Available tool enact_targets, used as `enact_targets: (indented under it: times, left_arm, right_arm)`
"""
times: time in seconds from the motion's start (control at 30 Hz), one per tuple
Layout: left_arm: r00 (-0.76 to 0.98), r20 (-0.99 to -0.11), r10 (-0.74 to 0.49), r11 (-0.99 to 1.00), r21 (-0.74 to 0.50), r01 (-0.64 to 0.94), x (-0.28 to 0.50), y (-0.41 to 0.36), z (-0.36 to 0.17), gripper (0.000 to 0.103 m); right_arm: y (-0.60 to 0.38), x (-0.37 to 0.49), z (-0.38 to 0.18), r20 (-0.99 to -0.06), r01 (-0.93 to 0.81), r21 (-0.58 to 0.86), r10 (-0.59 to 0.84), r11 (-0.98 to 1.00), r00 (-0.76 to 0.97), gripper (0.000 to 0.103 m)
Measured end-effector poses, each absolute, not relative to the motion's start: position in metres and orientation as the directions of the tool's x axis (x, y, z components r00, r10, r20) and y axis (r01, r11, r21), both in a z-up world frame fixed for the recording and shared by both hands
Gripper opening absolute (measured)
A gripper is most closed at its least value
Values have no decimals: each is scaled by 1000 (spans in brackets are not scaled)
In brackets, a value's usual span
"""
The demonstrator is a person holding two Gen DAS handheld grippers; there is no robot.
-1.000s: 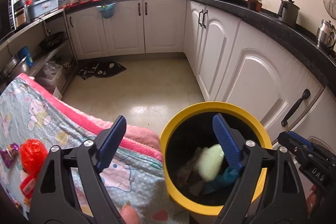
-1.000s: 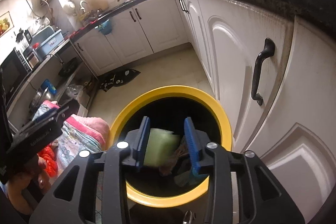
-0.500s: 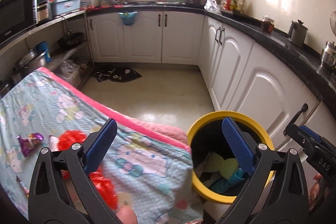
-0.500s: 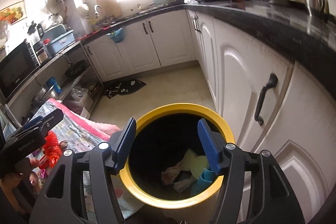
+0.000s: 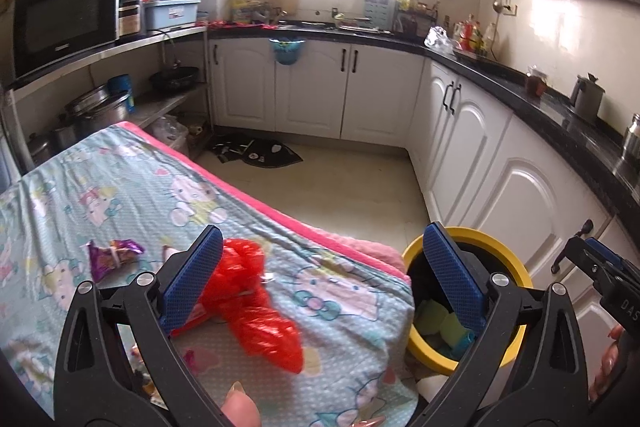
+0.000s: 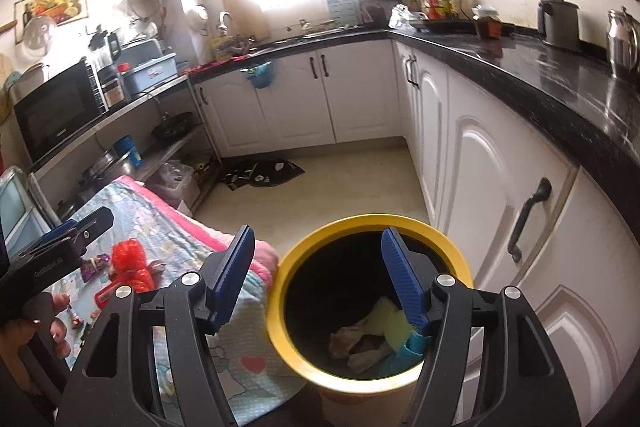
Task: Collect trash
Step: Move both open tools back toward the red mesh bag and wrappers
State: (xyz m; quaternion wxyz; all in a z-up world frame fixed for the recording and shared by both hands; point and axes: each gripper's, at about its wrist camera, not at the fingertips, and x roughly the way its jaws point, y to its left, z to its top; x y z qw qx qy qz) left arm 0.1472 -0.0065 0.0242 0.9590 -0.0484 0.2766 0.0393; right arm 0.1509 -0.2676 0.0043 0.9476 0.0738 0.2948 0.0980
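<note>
The yellow bin [image 6: 360, 223] stands on the floor against the table's right end, with a yellow-green sponge [image 6: 390, 319], crumpled paper [image 6: 352, 339] and a teal scrap inside. Above its near rim my right gripper [image 6: 318, 239] hangs with jaws opening and nothing between them. My left gripper [image 5: 320, 239] is wide open and empty over the table's right end. A red plastic bag [image 5: 256, 307] lies just beyond its left finger. Further left on the cloth lies a purple wrapper [image 5: 114, 255]. The bin [image 5: 500, 247] sits behind the left gripper's right finger.
The table carries a cartoon-print cloth [image 5: 120, 187] with a pink edge. White cabinets [image 6: 500, 187] under a black counter run along the right, close to the bin. A dark mat [image 5: 256, 155] lies on the floor beyond. Shelves with pots and a microwave [image 5: 64, 23] stand left.
The right gripper let the green sponge fall into the bin, then rose with its jaws widening. The left gripper lifted away from the bin and swung left over the table toward the red bag.
</note>
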Motion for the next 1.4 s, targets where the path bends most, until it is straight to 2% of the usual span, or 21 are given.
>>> enact_targets:
  times: [0.77,1.4]
  left_arm:
    - [857,-491,157,970,-88,-229,101,62,39,92]
    - [829,-493,264,918,-136,-373,80,139,37,92]
  right_arm:
    - [-208,125,29,-499,-321,158,357,934,790,68]
    - [-127,109,28,-524,-512,132,498,849,691,71]
